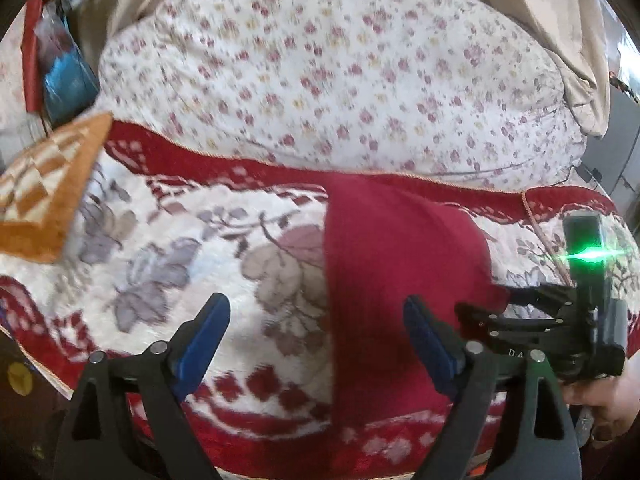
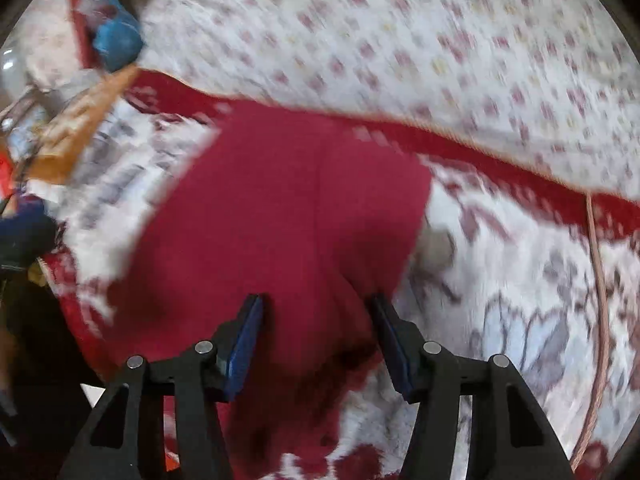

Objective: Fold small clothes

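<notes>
A dark red garment [image 1: 392, 280] lies flat on a red and white floral blanket [image 1: 192, 248]; it also shows in the right wrist view [image 2: 280, 216]. My left gripper [image 1: 316, 312] is open above the blanket, its right finger over the garment's left part. My right gripper [image 2: 316, 308] is open, with its jaws either side of the garment's near right part. In the left wrist view the right gripper [image 1: 516, 296] sits at the garment's right edge, with a green light on its body.
A big bundle in white cloth with small flowers [image 1: 340, 72] lies behind the blanket. An orange and white checked cloth [image 1: 44, 188] lies at the left. A thin cord [image 2: 600, 300] runs over the blanket on the right. Blue and red clutter [image 1: 60, 64] is at the far left.
</notes>
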The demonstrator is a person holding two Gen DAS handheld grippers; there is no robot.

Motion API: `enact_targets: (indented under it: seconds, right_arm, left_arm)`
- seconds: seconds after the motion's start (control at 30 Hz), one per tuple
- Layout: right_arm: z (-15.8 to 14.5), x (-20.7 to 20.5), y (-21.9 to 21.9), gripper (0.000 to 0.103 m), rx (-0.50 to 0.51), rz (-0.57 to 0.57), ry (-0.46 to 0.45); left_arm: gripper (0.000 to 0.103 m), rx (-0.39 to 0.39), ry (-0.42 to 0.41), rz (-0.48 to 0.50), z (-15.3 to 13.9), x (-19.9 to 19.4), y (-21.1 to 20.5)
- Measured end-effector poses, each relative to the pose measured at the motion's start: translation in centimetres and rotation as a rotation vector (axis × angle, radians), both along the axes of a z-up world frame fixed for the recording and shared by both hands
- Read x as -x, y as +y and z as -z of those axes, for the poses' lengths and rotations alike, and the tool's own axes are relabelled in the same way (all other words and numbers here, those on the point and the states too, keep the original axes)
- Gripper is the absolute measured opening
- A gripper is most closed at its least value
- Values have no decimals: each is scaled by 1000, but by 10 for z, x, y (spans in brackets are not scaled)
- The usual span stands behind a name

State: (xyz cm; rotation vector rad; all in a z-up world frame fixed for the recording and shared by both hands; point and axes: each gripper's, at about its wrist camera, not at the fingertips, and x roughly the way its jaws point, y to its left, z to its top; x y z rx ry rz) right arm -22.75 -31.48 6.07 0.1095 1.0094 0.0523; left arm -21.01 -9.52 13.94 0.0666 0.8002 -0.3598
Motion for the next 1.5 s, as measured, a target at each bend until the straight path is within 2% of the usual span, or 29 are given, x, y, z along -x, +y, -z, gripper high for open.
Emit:
enact_targets:
  seconds: [0.13,0.23,0.3,0.4,0.57,0.63,0.9,0.97,1.5]
  right_arm:
    - [-13,14,-11,64,-87,32,-33]
    - [-33,29,-6,67,-57,52,-86]
    - [-52,42,-3,78,-42,67,-142]
    - [-77,61,3,85,-16,101,-214]
    - [-99,77,20,92,59,123,-268]
    - [-105,80,21,93,62,127,-275]
    - [-113,86,18,96,37,166,-297]
    - [-112,86,16,96,29,175,-293]
    - [-102,81,14,96,17,177,-257]
  left_arm:
    - [88,-9,-37,-14,-9,5,4]
    - [88,-20,-74,-24,-15,8,3]
    - [88,-23,-91,-29,-18,11,1]
    - [88,-6,-101,-27,-23,13,-3]
    - [88,-4,-130,-12,-30,19,-12]
    - [92,-6,-138,-6,-32,21,-15]
    - [96,10,-171,-25,-41,26,-14]
    - [103,22,-173,-31,-42,25,-13]
    - [103,8,-159,-33,-38,22,-11]
